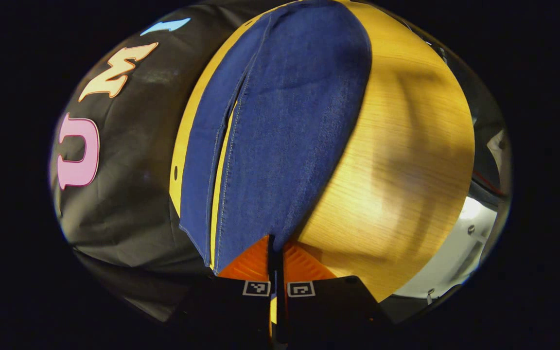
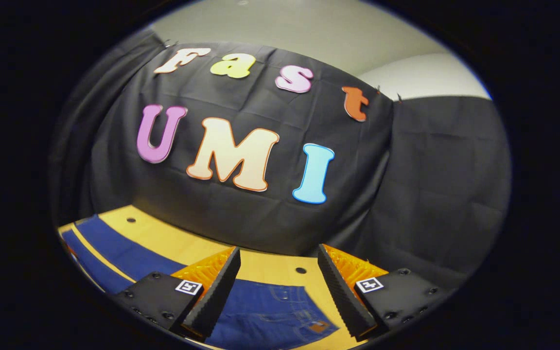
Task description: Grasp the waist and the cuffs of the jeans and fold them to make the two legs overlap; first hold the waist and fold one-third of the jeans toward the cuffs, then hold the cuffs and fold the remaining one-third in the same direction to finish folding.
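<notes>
In the left gripper view, your left gripper (image 1: 276, 253) has its two fingers pressed together on the near edge of the jeans (image 1: 280, 126); I think it is a cuff, but this end is partly hidden by the fingers. The jeans lie flat on the wooden table (image 1: 406, 160), and you can count two legs side by side, with a thin gap between them. No writing can be read on the cloth. In the right gripper view, your right gripper (image 2: 276, 284) is wide open above the waist of the jeans, holding nothing. One small brown label (image 2: 320, 326) sits at the waist; its text is too small to read. The legs run off to the left and are cut off there.
</notes>
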`<state>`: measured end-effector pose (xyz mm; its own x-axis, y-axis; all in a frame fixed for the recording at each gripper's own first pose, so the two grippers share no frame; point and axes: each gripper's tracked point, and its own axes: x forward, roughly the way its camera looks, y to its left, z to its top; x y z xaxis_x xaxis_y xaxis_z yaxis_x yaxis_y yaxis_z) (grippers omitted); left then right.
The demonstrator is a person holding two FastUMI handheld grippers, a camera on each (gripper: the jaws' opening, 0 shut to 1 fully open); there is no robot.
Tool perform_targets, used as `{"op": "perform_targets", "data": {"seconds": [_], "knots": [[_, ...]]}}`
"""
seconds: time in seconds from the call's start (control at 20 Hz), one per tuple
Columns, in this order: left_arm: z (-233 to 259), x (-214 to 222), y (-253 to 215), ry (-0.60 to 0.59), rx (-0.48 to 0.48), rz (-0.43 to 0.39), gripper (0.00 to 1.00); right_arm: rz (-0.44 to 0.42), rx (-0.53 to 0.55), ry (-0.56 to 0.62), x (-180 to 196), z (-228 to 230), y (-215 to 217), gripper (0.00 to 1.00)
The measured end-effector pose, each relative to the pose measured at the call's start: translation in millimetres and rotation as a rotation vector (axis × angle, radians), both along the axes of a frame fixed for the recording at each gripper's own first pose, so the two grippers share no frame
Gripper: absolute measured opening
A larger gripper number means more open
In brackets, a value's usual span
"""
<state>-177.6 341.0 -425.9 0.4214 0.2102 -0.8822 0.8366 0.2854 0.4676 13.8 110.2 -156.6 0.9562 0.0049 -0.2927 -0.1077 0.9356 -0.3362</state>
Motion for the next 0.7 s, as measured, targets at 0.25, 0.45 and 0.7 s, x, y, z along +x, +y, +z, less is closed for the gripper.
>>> {"op": "perform_targets", "data": {"seconds": [0.25,0.45,0.7], "knots": [[13,4,-2,0.039,0.008,0.130,0.00,0.315,-0.573,0.042,-34,-71,-48,0.99],[32,14,-6,0.014,0.053,0.168,0.00,0.556,-0.694,0.212,-93,-158,-65,0.98],[56,22,-17,-0.021,0.089,0.223,0.00,0.686,-0.725,0.353,-129,-240,-99,1.00]]}}
